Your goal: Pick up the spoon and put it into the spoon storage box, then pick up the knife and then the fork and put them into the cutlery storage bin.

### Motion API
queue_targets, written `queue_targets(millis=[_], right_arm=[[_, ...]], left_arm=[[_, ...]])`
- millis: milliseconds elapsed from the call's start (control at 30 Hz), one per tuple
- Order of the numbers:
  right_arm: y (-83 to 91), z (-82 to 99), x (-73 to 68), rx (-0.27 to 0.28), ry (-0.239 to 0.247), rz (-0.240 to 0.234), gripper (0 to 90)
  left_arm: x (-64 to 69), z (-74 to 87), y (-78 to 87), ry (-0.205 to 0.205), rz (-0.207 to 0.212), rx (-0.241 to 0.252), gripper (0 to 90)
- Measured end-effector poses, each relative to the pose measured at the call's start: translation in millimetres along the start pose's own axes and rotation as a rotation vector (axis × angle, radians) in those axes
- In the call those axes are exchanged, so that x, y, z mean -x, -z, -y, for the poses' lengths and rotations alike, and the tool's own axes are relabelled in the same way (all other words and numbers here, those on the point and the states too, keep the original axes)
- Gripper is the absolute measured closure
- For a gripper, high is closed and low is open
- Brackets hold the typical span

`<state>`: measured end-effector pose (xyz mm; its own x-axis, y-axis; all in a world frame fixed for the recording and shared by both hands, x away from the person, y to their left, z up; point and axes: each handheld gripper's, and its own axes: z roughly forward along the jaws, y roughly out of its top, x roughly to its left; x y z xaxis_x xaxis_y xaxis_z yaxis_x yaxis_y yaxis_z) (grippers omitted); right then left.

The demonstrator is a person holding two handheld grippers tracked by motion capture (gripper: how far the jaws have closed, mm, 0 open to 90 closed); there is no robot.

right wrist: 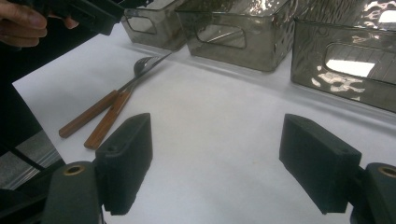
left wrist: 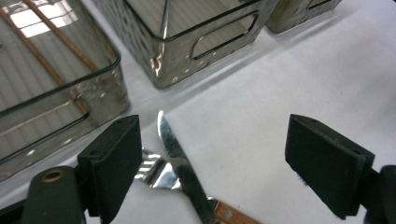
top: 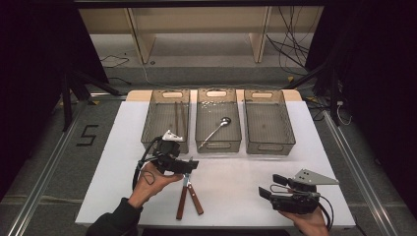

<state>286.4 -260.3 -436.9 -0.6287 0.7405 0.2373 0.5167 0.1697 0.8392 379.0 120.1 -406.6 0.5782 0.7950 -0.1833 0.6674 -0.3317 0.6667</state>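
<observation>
A knife (top: 195,199) and a fork (top: 181,202), both with brown wooden handles, lie crossed at their metal ends on the white table (top: 236,172). My left gripper (top: 188,166) hovers open right over those ends. In the left gripper view the knife blade (left wrist: 175,151) and fork tines (left wrist: 154,170) lie between the spread jaws of the left gripper (left wrist: 219,156), nearer the left one. My right gripper (top: 270,186) is held open near the front right edge, holding nothing. The right gripper (right wrist: 224,158) faces bare table, with the knife and fork (right wrist: 112,105) off to its left.
Three smoky clear bins stand in a row at the back. The left bin (top: 152,123) holds chopsticks (top: 180,118), the middle bin (top: 236,128) holds a spoon (top: 216,129), and the right bin (top: 268,123) has nothing in it. Bare table lies between the grippers.
</observation>
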Motion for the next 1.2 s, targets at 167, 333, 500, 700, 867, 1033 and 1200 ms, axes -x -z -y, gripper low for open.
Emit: queue_targets(millis=[167, 333, 500, 700, 867, 1033, 1200], right_arm=[[-1.0, -0.3, -0.2, -0.001, 0.005, 0.000, 26.4], [-0.2, -0.2, -0.7, 0.000, 0.003, 0.000, 26.4], [2.0, 0.9, -0.5, 0.003, 0.003, 0.007, 26.3], [1.8, 1.2, 0.5, 0.002, -0.002, 0.008, 26.4], [1.2, 1.0, 0.4, 0.000, -0.001, 0.006, 26.3], [2.4, 1.3, 0.4, 0.001, -0.002, 0.008, 26.4], [0.0, 0.9, 1.5, -0.002, 0.000, 0.005, 26.4]], left_arm=[[-2.3, 11.3, 3.2, 0.007, -0.003, -0.011, 18.3], [-3.5, 19.3, 5.2, 0.009, -0.012, -0.018, 18.2], [-3.9, 25.9, 5.4, 0.008, -0.011, -0.030, 18.0], [-1.0, 30.0, 5.3, -0.003, -0.026, -0.037, 17.9], [1.7, 35.9, 5.9, -0.009, -0.029, -0.046, 17.8], [3.3, 40.4, 6.9, -0.008, -0.029, -0.056, 17.7], [6.2, 45.4, 6.1, -0.013, -0.038, -0.079, 17.7]])
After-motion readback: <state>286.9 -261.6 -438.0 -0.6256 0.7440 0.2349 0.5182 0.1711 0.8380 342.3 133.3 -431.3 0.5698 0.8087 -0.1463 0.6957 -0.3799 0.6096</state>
